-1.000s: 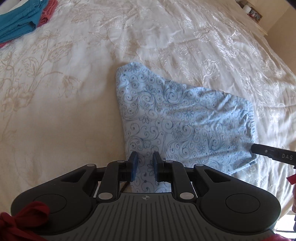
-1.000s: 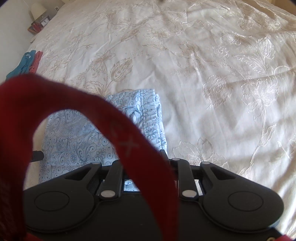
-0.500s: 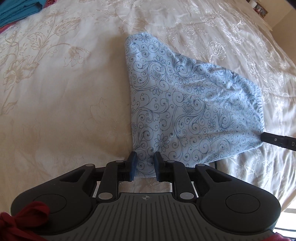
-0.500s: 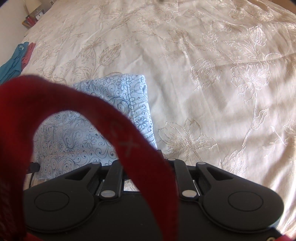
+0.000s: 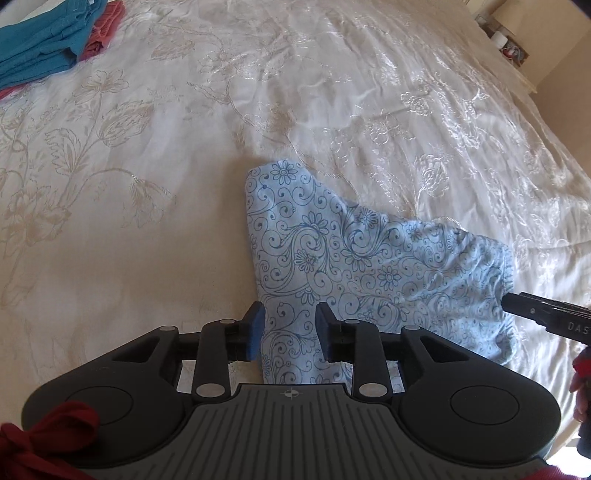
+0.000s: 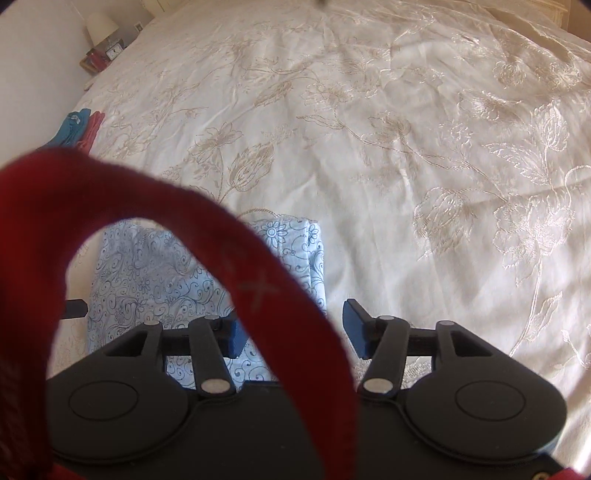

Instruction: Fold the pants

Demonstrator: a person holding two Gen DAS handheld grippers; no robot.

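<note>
Both grippers — left (image 5: 289, 330), right (image 6: 291, 330) — hold their fingers apart over the folded pants (image 5: 354, 273) on the bed (image 5: 147, 221).

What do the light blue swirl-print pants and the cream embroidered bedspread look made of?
Light blue swirl-print pants: thin matte woven fabric, probably cotton; they crease softly and lie limp. Cream embroidered bedspread: satiny, possibly polyester or silk blend; the stitched flowers catch a sheen.

A cream embroidered bedspread (image 5: 332, 92) carries folded teal clothes (image 5: 37, 44) beside red clothes (image 5: 105, 27).
</note>
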